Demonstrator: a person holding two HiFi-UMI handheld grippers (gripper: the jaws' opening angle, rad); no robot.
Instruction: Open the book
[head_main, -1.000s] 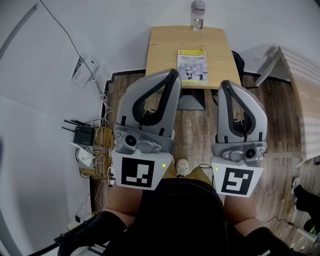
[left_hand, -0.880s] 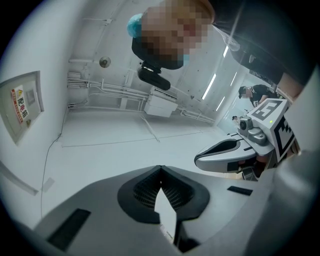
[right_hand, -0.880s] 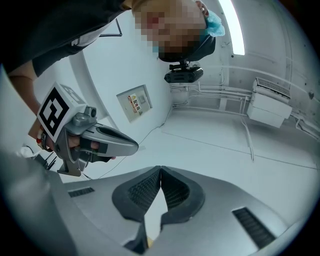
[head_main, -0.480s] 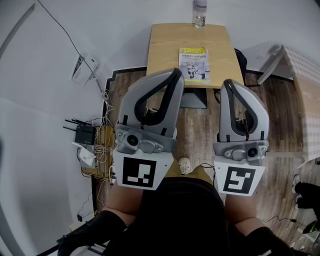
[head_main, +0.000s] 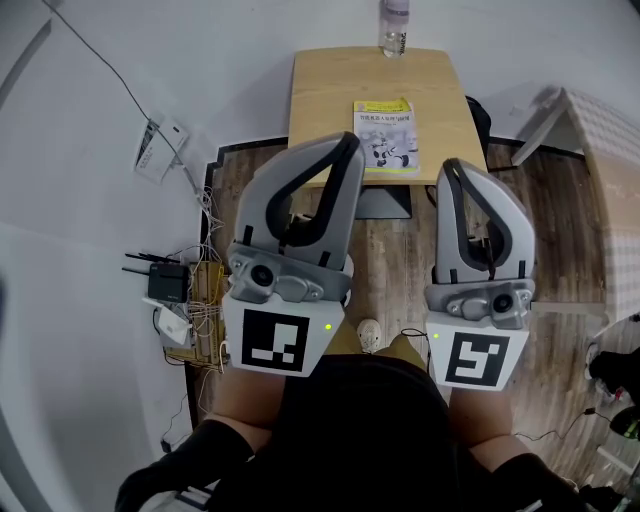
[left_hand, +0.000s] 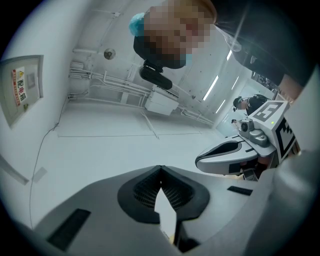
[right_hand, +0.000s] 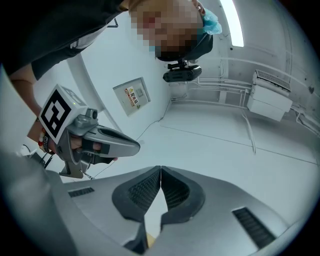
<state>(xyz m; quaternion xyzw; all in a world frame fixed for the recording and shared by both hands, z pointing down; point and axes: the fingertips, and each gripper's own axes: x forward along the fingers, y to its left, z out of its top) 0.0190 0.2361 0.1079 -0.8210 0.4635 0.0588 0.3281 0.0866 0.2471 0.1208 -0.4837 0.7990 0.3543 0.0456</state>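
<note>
A thin book (head_main: 385, 135) with a yellow-and-white cover lies closed on the small wooden table (head_main: 330, 95), near its front edge. My left gripper (head_main: 345, 147) and right gripper (head_main: 449, 168) are held up side by side over the floor, short of the table and apart from the book. In the left gripper view the left gripper (left_hand: 160, 167) has its pads meeting, with nothing between them. The right gripper (right_hand: 160, 169) is likewise shut and empty in its own view. Both gripper views look up at wall and ceiling, so the book is hidden there.
A clear bottle (head_main: 393, 25) stands at the table's far edge. A dark base (head_main: 380, 203) sits under the table. A router and tangled cables (head_main: 175, 290) lie on the floor at the left wall. A white frame (head_main: 590, 140) stands at the right.
Both grippers and the view have drifted slightly toward the table, which looks a little nearer. The jaws stay shut and the book has not moved.
</note>
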